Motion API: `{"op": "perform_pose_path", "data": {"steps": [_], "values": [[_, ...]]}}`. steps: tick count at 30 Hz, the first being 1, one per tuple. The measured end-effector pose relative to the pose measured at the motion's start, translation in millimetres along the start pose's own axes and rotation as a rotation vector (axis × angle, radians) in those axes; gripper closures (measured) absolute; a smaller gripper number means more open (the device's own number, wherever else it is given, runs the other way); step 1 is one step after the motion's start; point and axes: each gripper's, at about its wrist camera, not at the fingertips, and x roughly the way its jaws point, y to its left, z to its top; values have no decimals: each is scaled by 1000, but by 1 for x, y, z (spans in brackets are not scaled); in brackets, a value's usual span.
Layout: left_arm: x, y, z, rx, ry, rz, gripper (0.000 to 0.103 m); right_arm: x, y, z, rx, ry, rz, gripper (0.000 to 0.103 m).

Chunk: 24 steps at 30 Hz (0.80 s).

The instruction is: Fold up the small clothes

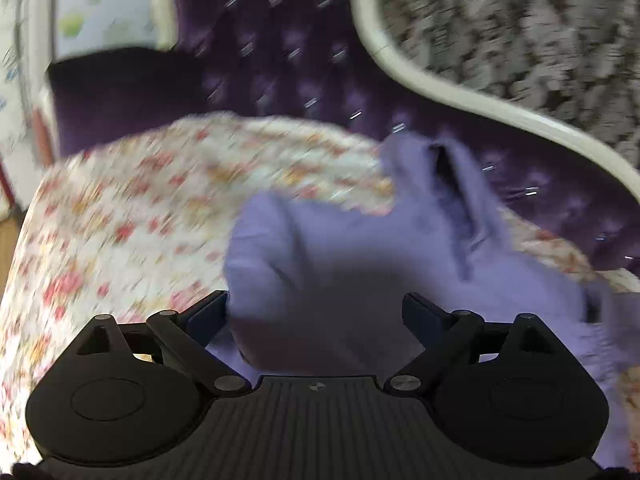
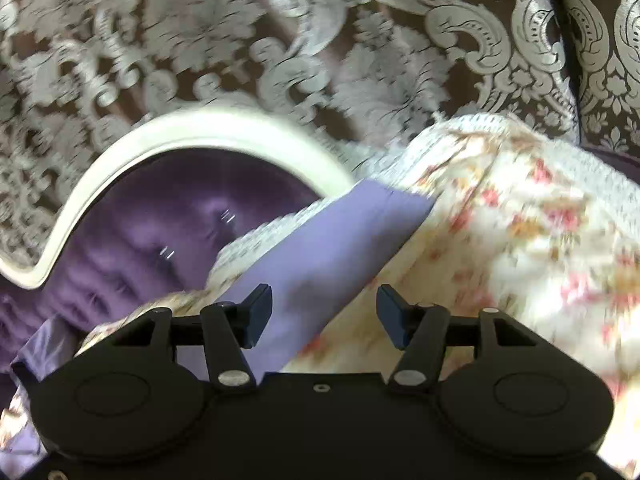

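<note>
Fingers (image 1: 214,312) of left gripper (image 1: 316,312): spread wide, lilac garment (image 1: 360,240) bunched between them, pads not pressing. Right gripper (image 2: 324,312): jaws apart, gripping nothing, a lilac strip between them. Garment lies on floral bedspread (image 1: 120,220) near the purple tufted headboard (image 1: 280,60). Right view alone shows damask curtain (image 2: 200,40) sharply. Motion blur smears garment outline.

Purple tufted headboard (image 1: 280,52), cream frame (image 2: 192,128), damask curtain (image 2: 240,40).
</note>
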Motion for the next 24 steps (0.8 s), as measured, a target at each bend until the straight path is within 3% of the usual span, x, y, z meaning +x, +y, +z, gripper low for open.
{"op": "perform_pose_path", "data": {"steps": [8,12,17,18,19,20,24], "values": [[-20,-68,12,87,-121,-97,10,32,-20,30,-75,-56,-75,39],[-11,-101,9,144,-81,-195,9,54,-24,41,-128,-29,-81,39],[17,-141,-5,189,-13,-301,9,80,-24,50,-182,69,-86,40],[22,-147,-8,198,2,-321,9,81,-24,50,-193,78,-81,42],[28,-155,-13,206,19,-335,9,80,-22,51,-216,85,-78,54],[33,-162,-17,209,32,-344,9,80,-21,51,-239,89,-84,79],[49,-190,-32,240,63,-375,9,51,-24,57,-212,38,19,86]]}}
